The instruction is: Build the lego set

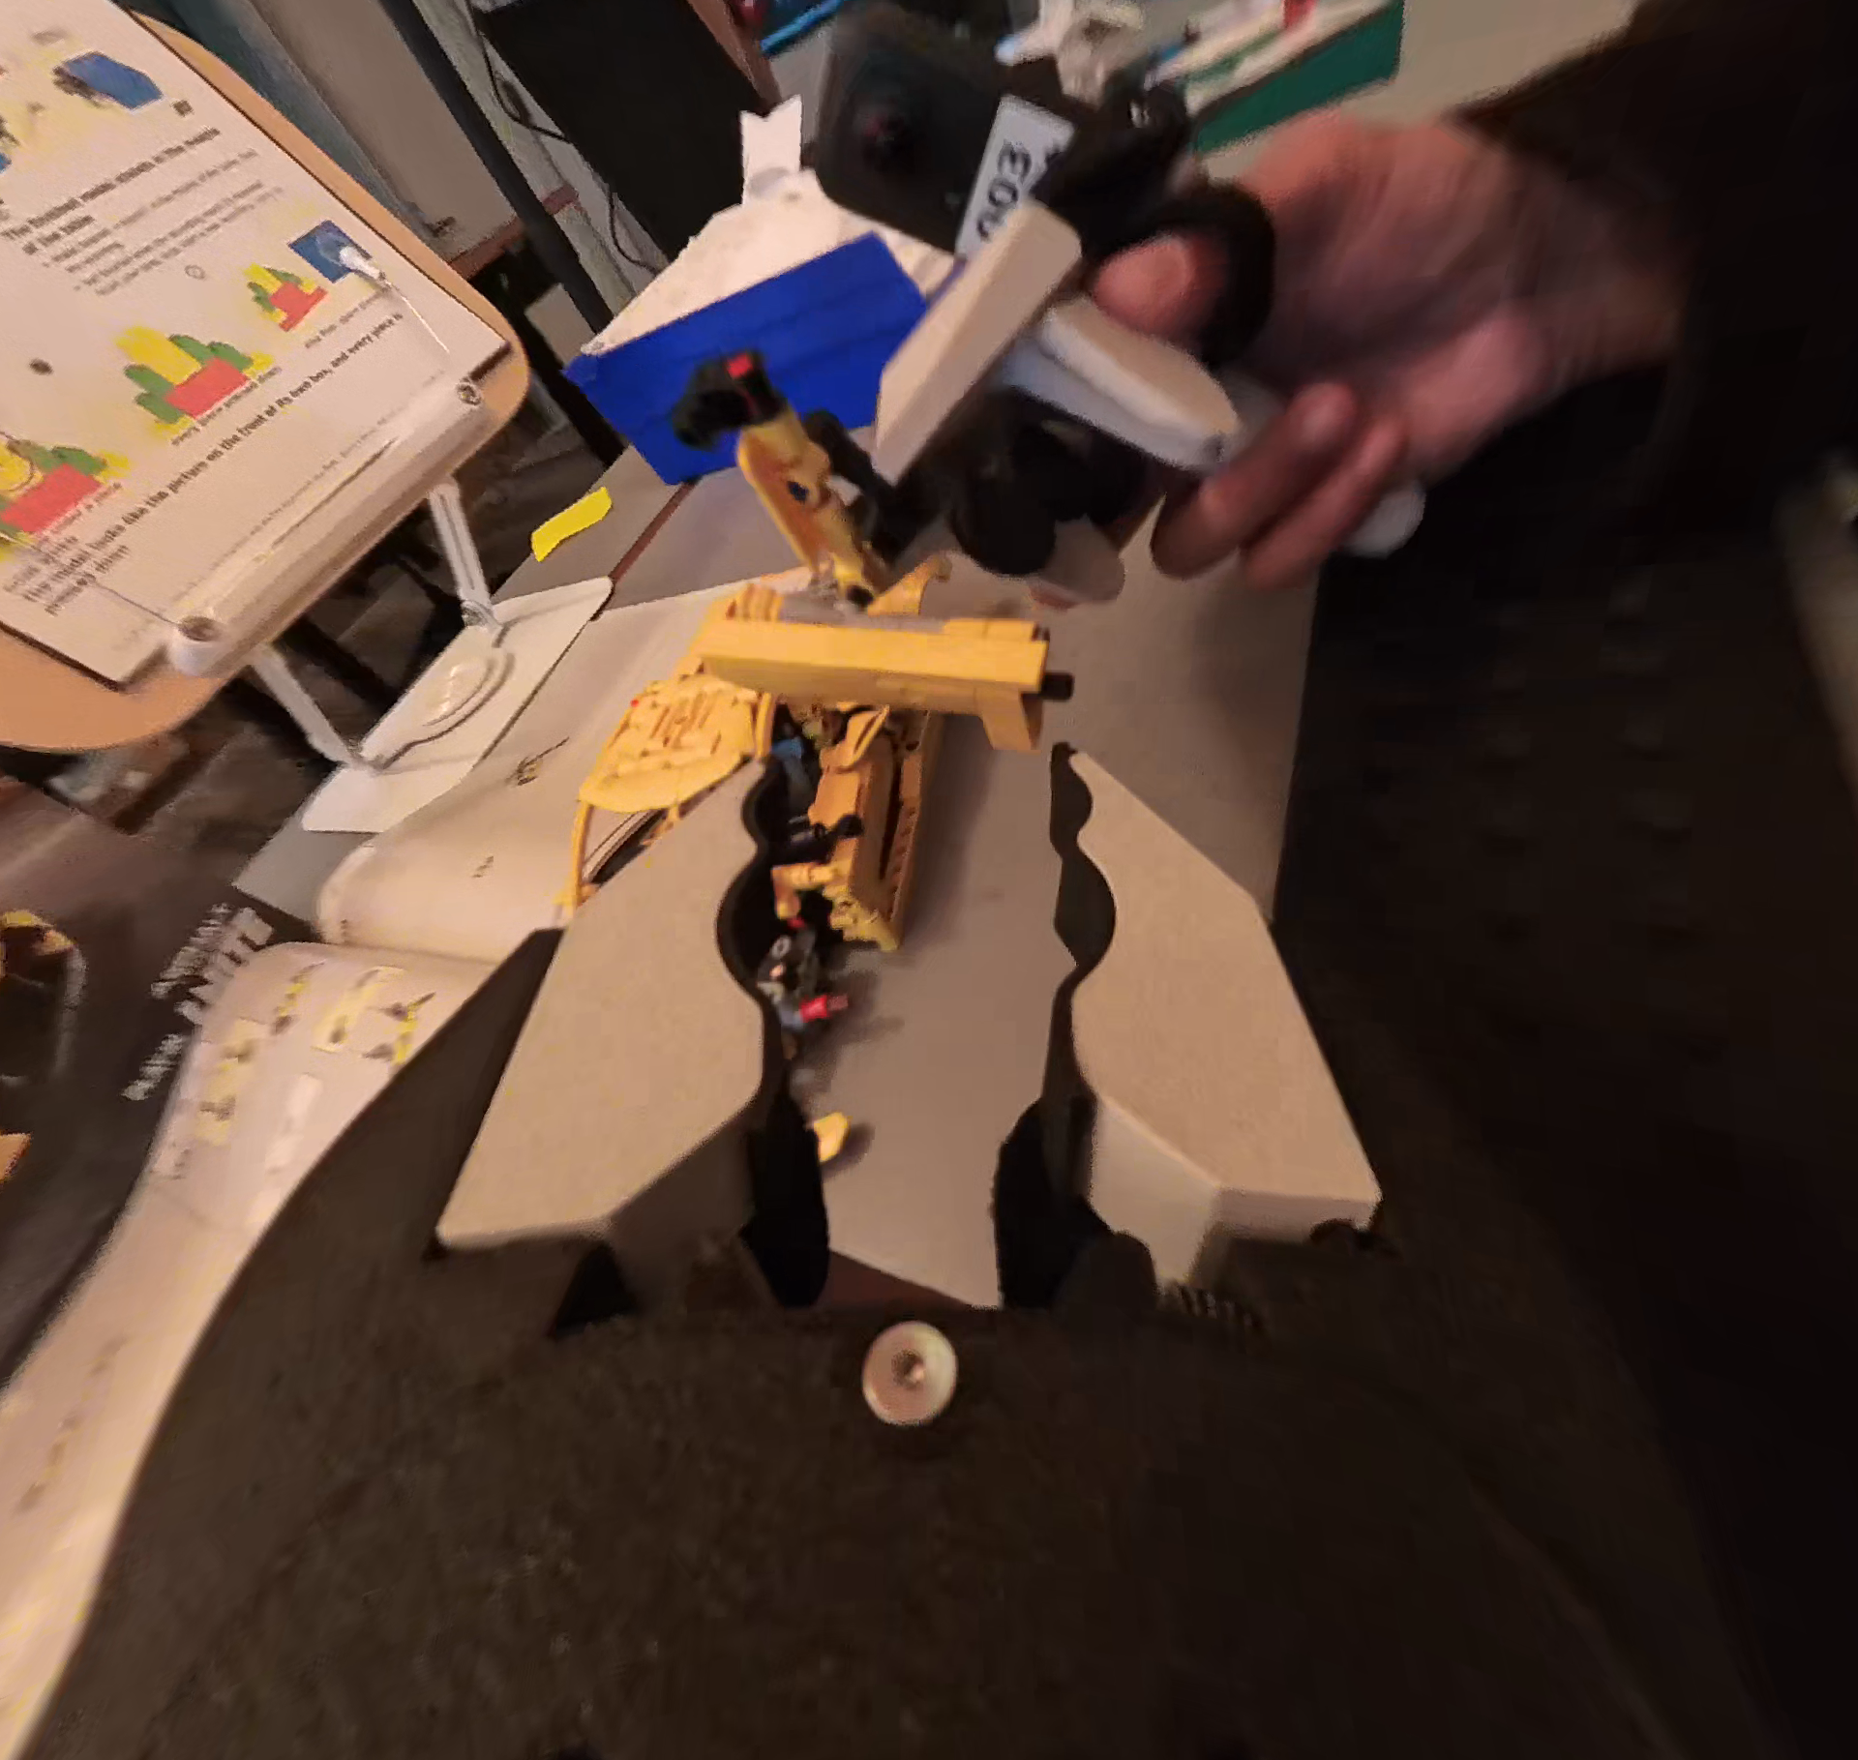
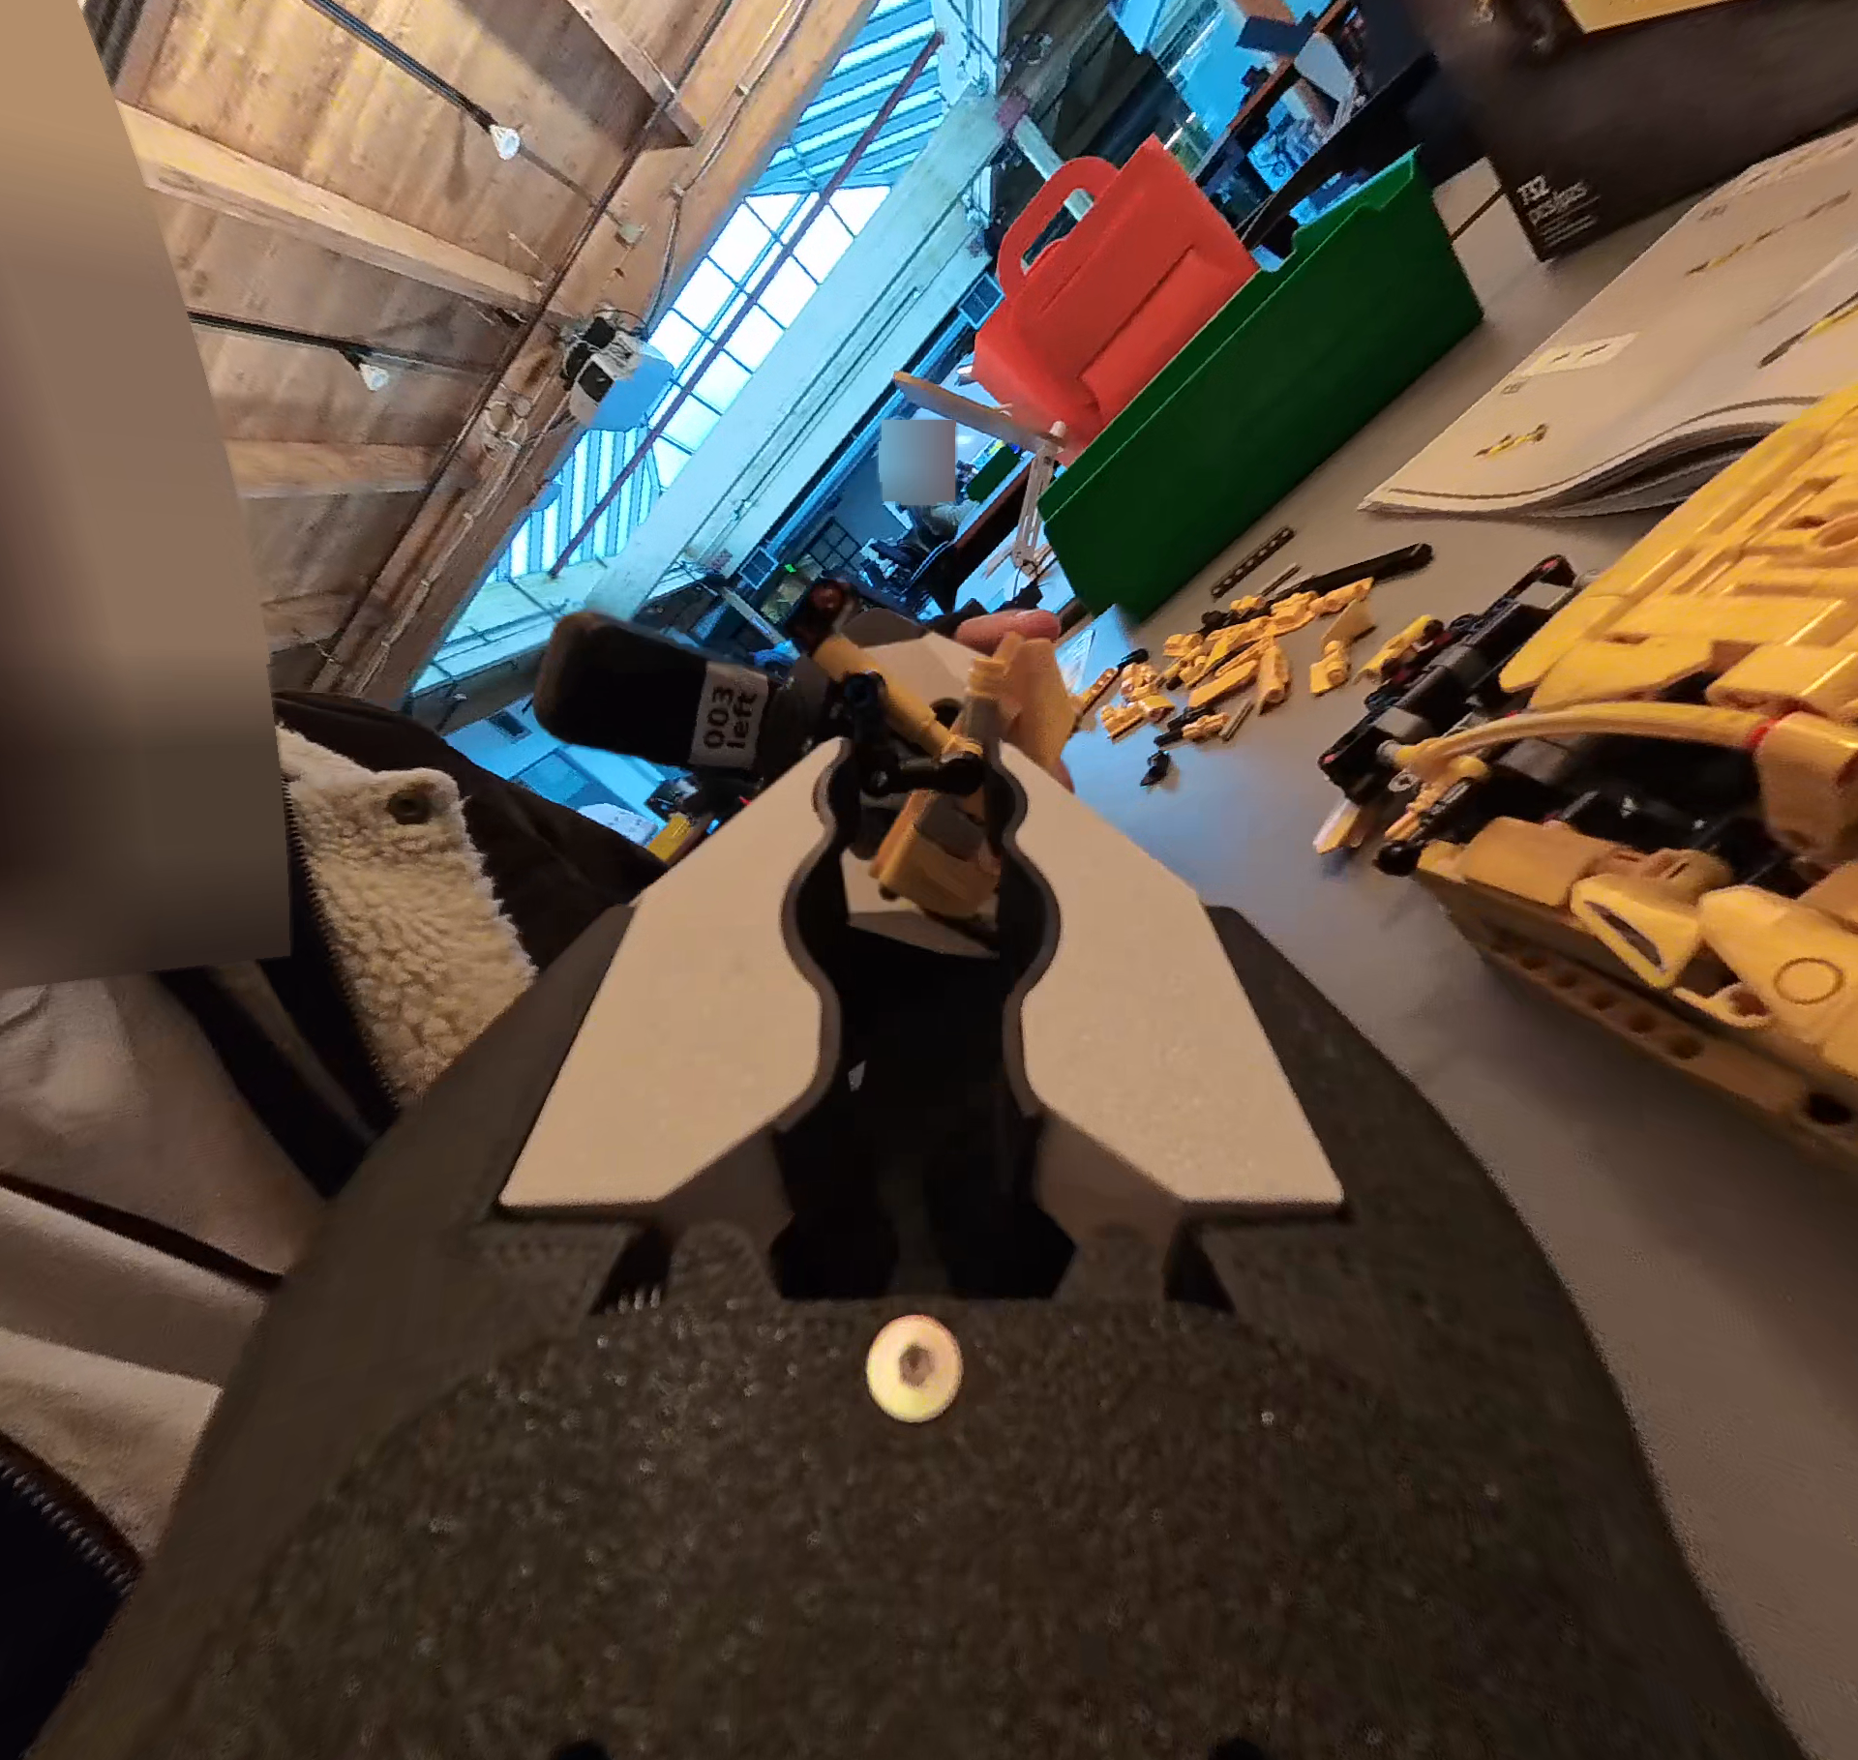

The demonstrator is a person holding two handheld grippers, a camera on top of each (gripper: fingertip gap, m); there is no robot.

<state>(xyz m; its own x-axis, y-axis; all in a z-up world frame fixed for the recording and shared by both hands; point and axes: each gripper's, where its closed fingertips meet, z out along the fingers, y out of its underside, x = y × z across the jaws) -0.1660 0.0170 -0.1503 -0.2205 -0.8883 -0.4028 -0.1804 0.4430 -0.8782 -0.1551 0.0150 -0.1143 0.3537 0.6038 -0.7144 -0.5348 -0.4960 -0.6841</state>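
My left gripper (image 1: 910, 767) has its jaws apart around a yellow beam assembly (image 1: 875, 666), whose ends sit against the fingertips above the grey table (image 1: 1156, 686). A yellow rod with a black and red end (image 1: 794, 475) rises from the beam. My right gripper (image 2: 917, 767) is shut on that rod's black connector and yellow-grey block (image 2: 935, 847). It shows in the left wrist view (image 1: 905, 495), held by a hand. The left gripper (image 2: 965, 676) shows just behind the rod in the right wrist view. The large yellow car model (image 2: 1659, 807) lies on the table.
Several loose yellow and black pieces (image 2: 1237, 656) lie by a green bin (image 2: 1257, 445) holding a red bag (image 2: 1106, 304). An open instruction booklet (image 2: 1659, 405) and the set's box (image 2: 1609, 103) lie beyond. A sign board on a stand (image 1: 201, 355) and a blue box (image 1: 764, 345) stand left. My hands' fingertips stand some 4 centimeters from each other.
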